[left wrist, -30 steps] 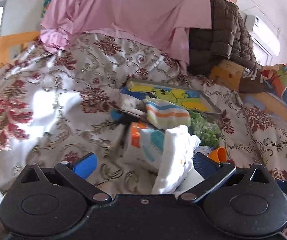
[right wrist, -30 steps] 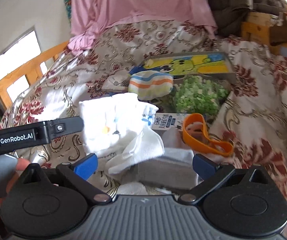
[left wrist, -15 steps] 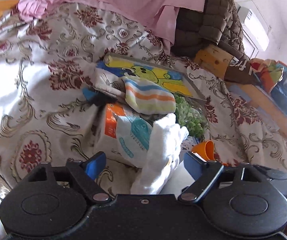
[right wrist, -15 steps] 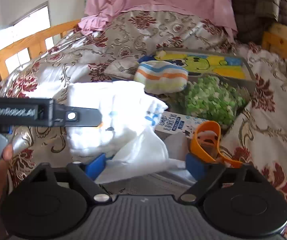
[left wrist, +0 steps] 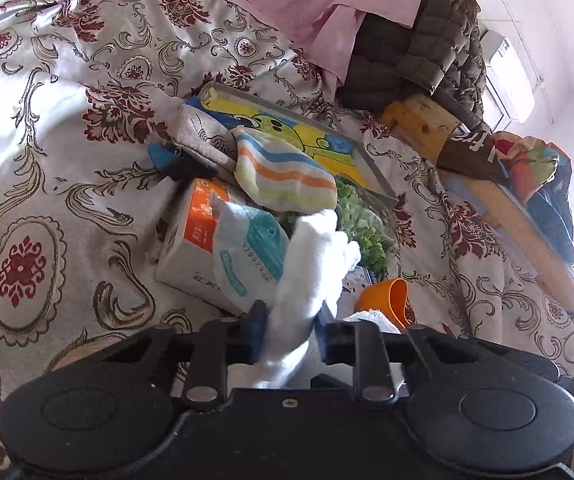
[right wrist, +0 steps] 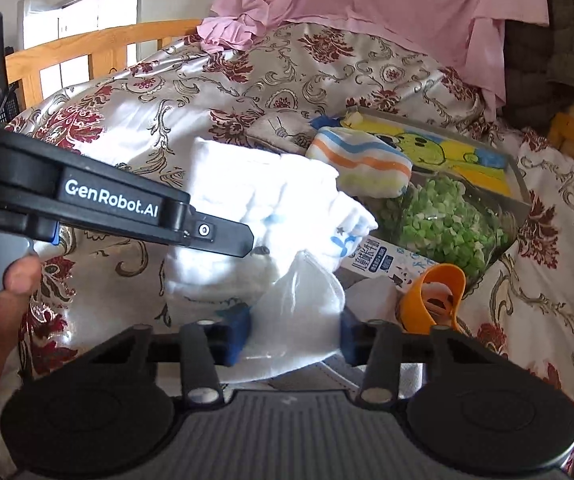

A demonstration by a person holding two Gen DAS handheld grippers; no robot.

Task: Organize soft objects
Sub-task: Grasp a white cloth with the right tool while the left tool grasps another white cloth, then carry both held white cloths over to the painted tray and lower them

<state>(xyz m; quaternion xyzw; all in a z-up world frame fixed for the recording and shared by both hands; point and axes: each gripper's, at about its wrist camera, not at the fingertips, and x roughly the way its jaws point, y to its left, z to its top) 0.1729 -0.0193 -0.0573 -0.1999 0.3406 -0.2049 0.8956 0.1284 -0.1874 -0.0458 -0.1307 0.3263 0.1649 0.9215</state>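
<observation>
- I'm closing the left gripper (left wrist: 289, 330) and right gripper (right wrist: 293, 338) on the white cloth (right wrist: 255, 216), pads pinching it above the floral bedspread (left wrist: 67, 160).
- Next: lift together, I judge, keeping it taut.

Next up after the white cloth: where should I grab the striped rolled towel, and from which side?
Grip the striped rolled towel across its short, rounded width near the middle, coming from above. It lies on top of the pile, leaning on the yellow picture tray and the bag of green bits, so its sides are likely crowded. Both grippers, left and right, are closing on the white cloth.
</observation>
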